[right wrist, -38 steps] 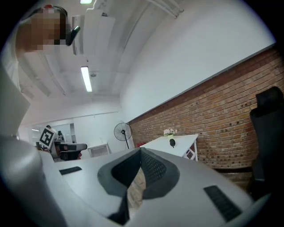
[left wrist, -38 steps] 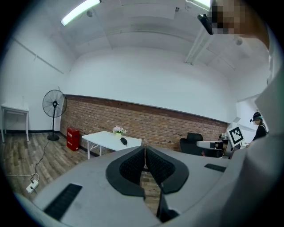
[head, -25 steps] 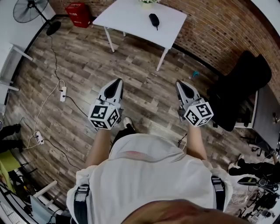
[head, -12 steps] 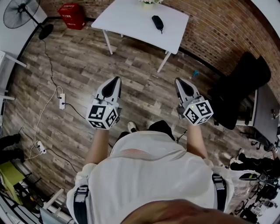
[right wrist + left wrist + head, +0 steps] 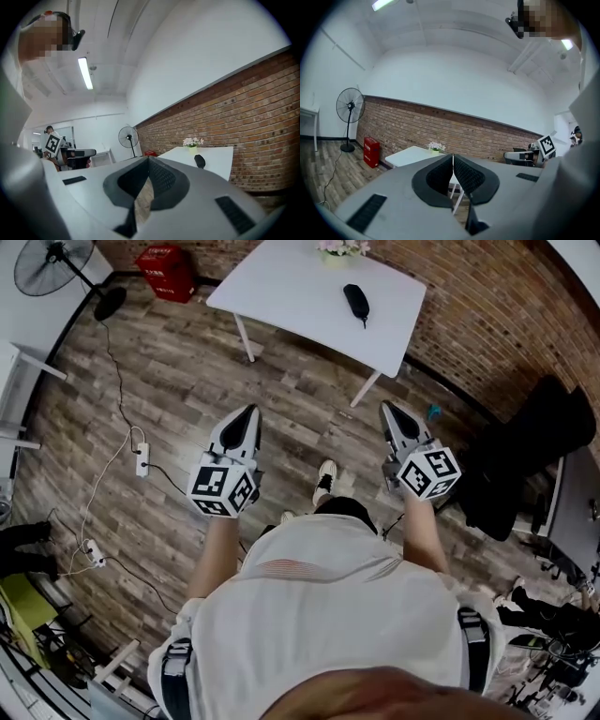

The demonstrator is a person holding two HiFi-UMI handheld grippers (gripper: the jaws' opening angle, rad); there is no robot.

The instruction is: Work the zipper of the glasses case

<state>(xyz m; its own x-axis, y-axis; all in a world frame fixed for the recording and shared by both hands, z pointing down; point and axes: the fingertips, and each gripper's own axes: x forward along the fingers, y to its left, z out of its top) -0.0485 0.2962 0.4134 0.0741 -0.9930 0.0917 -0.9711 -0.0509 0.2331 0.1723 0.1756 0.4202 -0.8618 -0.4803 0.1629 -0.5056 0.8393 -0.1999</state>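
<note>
A black glasses case (image 5: 355, 302) lies on the white table (image 5: 300, 292) ahead, also seen as the dark case (image 5: 200, 161) on the table (image 5: 218, 158) in the right gripper view. Both grippers are held level over the wooden floor, well short of the table. My left gripper (image 5: 251, 412) is shut and empty, its tips (image 5: 453, 156) touching. My right gripper (image 5: 385, 408) is likewise shut with nothing in it (image 5: 148, 158).
A small pot of flowers (image 5: 341, 248) stands at the table's far edge. A red box (image 5: 165, 270) and a standing fan (image 5: 64, 261) are to the left, cables and a power strip (image 5: 142, 461) on the floor, a black chair (image 5: 525, 460) at the right, a brick wall behind.
The person has walked forward: the table and case have come nearer and lower in the head view. Both grippers stay shut, held out in front the same way.
</note>
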